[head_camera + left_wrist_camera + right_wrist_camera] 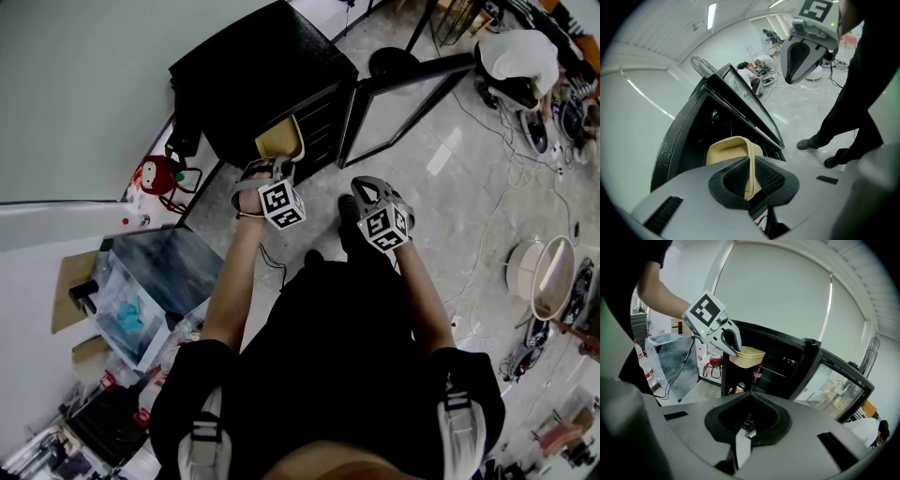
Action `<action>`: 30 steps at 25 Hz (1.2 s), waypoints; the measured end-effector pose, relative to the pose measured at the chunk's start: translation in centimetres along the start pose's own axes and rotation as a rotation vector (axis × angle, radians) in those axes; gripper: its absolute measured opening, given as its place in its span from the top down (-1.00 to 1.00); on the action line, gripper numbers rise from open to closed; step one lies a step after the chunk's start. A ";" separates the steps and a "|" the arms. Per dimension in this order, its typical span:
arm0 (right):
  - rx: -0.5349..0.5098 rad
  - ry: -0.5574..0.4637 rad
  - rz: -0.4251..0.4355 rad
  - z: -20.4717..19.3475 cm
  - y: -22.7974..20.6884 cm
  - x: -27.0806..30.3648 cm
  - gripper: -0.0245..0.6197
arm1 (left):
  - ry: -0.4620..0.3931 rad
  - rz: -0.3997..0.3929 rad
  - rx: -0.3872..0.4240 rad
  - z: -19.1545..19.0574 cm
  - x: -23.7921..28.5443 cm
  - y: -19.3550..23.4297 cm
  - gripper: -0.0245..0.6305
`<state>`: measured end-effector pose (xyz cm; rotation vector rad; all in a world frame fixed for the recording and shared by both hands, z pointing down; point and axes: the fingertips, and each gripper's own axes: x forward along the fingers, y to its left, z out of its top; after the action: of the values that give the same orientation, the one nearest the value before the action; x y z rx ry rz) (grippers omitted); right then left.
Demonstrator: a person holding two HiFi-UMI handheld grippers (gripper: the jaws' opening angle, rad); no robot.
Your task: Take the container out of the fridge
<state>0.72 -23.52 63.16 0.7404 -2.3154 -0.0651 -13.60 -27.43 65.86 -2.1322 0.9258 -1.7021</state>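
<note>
The black fridge [253, 75] stands with its glass door [403, 103] swung wide, and the beige container [726, 152] sits high in the open front, jutting out past the edge. The left gripper [751, 174] has its jaws clamped on the container's near wall. The right gripper [749, 416] hangs beside it, clear of the container, with its jaws pressed together on nothing.

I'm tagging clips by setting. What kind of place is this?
Probably a lab or workshop, not a home kitchen: a small black fridge stands on a tiled floor with loose cables and a plastic bin nearby.
</note>
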 end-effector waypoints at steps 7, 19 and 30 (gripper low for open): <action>0.011 -0.007 -0.040 0.0 1.3 -1.4 0.93 | -0.023 -0.001 0.033 0.4 -1.5 -1.6 0.79; -0.001 -0.014 -0.081 0.4 5.2 -4.3 0.93 | -0.063 -0.001 0.076 0.4 -4.6 -5.5 0.79; 0.006 -0.026 -0.108 0.1 9.6 -6.5 0.93 | -0.081 -0.006 0.139 -0.4 -7.5 -9.5 0.79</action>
<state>-0.18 -12.03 61.50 0.8719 -2.2992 -0.1171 -11.77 -15.42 65.47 -2.0980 0.7575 -1.6187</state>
